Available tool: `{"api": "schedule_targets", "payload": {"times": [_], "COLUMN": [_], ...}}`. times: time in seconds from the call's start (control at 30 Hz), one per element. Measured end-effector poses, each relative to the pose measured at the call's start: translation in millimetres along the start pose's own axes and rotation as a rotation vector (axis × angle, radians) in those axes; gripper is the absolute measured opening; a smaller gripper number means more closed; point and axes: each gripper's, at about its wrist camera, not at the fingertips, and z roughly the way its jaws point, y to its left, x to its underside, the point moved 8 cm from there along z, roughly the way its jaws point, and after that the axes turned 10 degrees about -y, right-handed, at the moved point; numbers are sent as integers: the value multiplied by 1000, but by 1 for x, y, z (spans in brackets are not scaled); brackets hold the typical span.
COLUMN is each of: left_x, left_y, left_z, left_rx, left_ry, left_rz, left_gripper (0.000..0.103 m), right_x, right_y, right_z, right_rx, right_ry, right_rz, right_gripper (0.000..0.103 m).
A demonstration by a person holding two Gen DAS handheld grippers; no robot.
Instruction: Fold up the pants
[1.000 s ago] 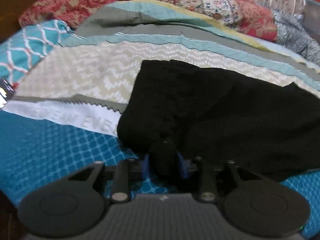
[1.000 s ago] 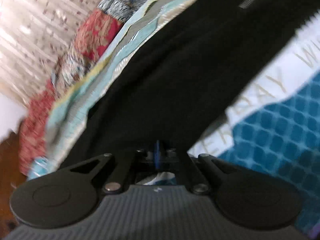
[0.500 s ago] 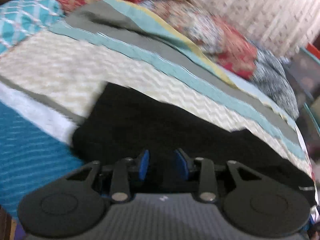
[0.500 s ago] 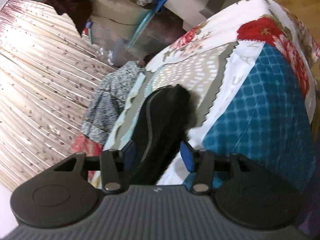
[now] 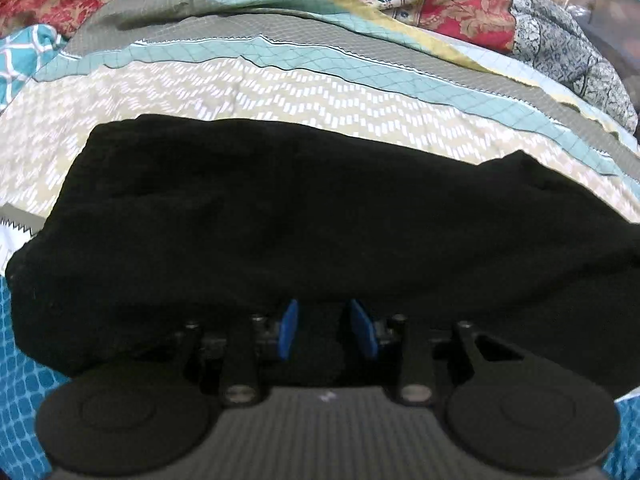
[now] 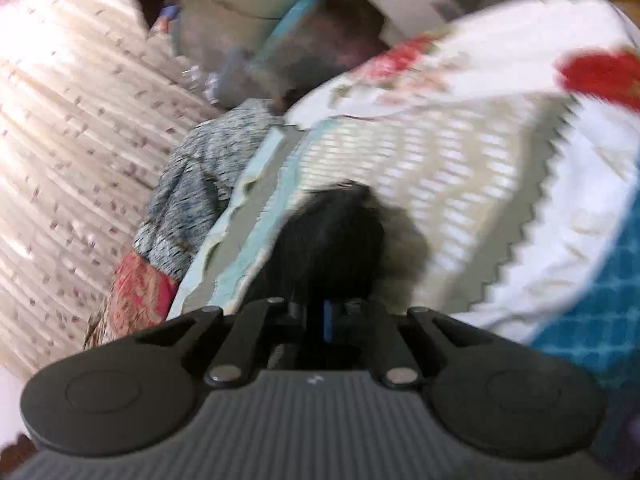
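Left wrist view: pants part-folded on the bed, both grippers gripping cloth

Left wrist view shows the black pants lying across the patterned bedspread as one broad dark band, its near edge bunched over the left gripper. The blue fingers stand partly apart with black cloth filling the gap between them, so I judge them clamped on a thick fold of the pants.

Seen from the right wrist, which is badly blurred, the right gripper has its fingers pressed nearly together, and a dark lump of the pants rises straight out of them (pinched cloth, I take it). Behind it lie the bed's far corner and a pale curtain.

As for progress: the garment looks doubled over at least once, since no separate legs show. It is not yet a compact, squared bundle. Left to do, by my reckoning: lay the held edges down, fold again, and let go.
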Motion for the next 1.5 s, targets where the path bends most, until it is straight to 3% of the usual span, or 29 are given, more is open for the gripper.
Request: {"api": "schedule_targets", "payload": {"times": [0.07,0.13,0.23,0.33,0.47,0.5,0.57,0.63,0.7,0.93,1.0,1.1,1.2,1.27,1.3,1.33,1.4,1.5], "left_x": [-2,-4,-6,-5,0,0,2,3,3,6,6,6,9,13,14,15,13,8], "left_y": [5,7,11,10,9,11,21,35,51,104,119,150,182,198,202,203,198,186], "left_z": [-11,-21,-38,-52,-63,-66,-71,-76,-81,-96,-100,-106,-110,-105,-100,-94,-78,-57], "left_rx": [37,68,105,155,208,212,218,223,223,202,192,145,122,125,131,143,210,274], "left_ry": [8,2,-32,-49,-62,-68,-76,-81,-90,-134,-156,-194,-215,-213,-207,-198,-175,-169], "left_rz": [-53,-79,-78,-78,-53,-48,-65,-103,-143,-279,-324,-409,-506,-563,-582,-597,-624,-670], "left_gripper": [31,31,33,35,39,40,42,43,44,44,46,50,61,75,80,81,84,100], "right_x": [2,19,73,138,206,220,233,228,218,211,215,240,234,230,235,243,272,332], "right_y": [37,78,138,164,161,156,152,155,161,185,183,153,173,201,217,232,260,299], "right_z": [-6,-16,-36,-53,-56,-56,-57,-65,-75,-86,-72,-41,-49,-67,-75,-79,-82,-77], "right_rx": [-58,-95,-183,-270,-314,-302,-270,-249,-261,-321,-276,-91,-60,-122,-177,-228,-337,-463], "right_ry": [-5,17,89,183,335,371,366,354,347,271,288,433,381,294,291,314,431,606], "right_rz": [-119,-334,-727,-1032,-1188,-1226,-1298,-1295,-1252,-1144,-1082,-1072,-1068,-1061,-1032,-992,-879,-780], "right_gripper": [9,9,9,9,15,23,27,45,51,50,50,51,49,49,45,32,14,10]}}
